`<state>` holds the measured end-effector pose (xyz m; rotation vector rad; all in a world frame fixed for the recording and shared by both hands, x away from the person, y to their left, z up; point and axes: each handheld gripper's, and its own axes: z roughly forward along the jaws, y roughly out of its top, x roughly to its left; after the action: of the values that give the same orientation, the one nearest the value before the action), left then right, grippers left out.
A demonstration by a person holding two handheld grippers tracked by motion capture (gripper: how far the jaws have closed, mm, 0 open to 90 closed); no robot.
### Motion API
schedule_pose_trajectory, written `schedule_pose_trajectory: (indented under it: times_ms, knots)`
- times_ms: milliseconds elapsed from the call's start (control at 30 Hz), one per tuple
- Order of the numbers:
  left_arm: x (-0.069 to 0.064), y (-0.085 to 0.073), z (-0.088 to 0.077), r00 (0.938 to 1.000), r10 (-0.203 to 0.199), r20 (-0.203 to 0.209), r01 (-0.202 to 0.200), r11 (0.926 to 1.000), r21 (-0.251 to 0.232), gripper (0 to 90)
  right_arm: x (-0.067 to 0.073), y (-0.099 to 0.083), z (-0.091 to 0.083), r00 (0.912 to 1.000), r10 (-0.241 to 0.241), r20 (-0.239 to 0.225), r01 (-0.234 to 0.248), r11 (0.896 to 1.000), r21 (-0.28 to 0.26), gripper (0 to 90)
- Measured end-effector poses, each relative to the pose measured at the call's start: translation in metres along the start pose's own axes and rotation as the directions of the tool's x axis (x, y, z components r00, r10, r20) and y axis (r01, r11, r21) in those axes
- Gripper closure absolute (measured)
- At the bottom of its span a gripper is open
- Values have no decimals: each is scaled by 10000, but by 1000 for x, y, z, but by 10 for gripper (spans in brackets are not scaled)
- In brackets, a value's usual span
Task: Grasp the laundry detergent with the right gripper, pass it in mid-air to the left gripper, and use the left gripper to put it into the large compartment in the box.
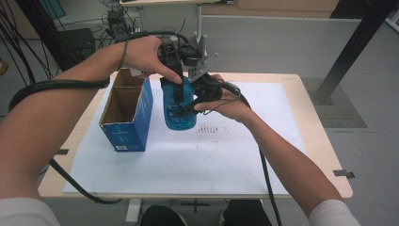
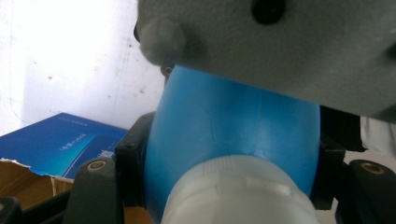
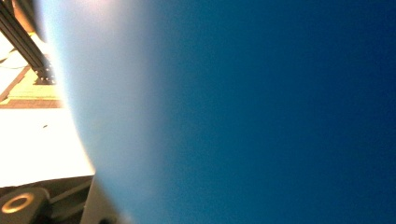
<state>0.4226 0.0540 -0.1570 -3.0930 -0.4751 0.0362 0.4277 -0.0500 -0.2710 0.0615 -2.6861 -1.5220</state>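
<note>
- A blue bottle [image 1: 179, 110] stood a little above the middle of the high view, on the white sheet [image 1: 188, 155] that covered the table [image 1: 324, 155].
- In the left gripper view the bottle [image 2: 233, 126] took up the centre, with its white cap [image 2: 238, 191] at the lower middle of the frame, nearest the camera.
- In the right gripper view the bottle's blue wall [image 3: 261, 112] was a close blur across most of the frame.
- The left gripper [image 1: 178, 92] came down on the bottle from above in the high view, held by the left hand [image 1: 143, 54] at upper centre.
- Its black jaws sat tight against both flanks of the bottle's shoulder in the left gripper view, one at lower left and one at lower right, pinching the bottle just under the cap.
- The right gripper [image 1: 190, 106] met the bottle's right side at the centre of the high view, held by the right hand [image 1: 230, 103].
- Its jaws were drawn in on the bottle's body; the pads themselves were hard to make out.
- A grey plate [image 2: 289, 42] of the other gripper crossed the top of the left gripper view, just above the bottle.
- An open blue carton [image 1: 128, 113] stood just beside the bottle at centre left of the high view, close but apart from it.
- The carton [image 2: 60, 140] also showed at lower left of the left gripper view, its torn brown flap [image 2: 23, 179] beneath.
- Black cables [image 1: 66, 84] trailed over the left forearm and down the right side.
</note>
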Motion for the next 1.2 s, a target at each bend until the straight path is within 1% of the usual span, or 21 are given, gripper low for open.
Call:
schedule_pose_trajectory:
  times_ms: [133,333,700,867,1200]
  knots:
    - [0,0,1,10000,43,-5,-43,10000,-33,352,0,-1,0,10000,-19,-22,19,10000,-17,446]
    - [-1,1,2,9999,99,-17,-99,9999,77,356,0,-2,1,10000,-16,-12,16,10000,51,445]
    - [-2,1,3,9998,152,-97,-151,9999,27,357,1,-3,1,10000,-9,33,9,10000,39,443]
    - [-2,1,4,9998,194,-59,-194,9998,90,359,1,-4,1,10000,-27,58,26,10000,84,442]
    - [-2,1,5,9997,219,-82,-219,9997,51,362,0,-5,2,10000,-54,41,54,9999,93,439]
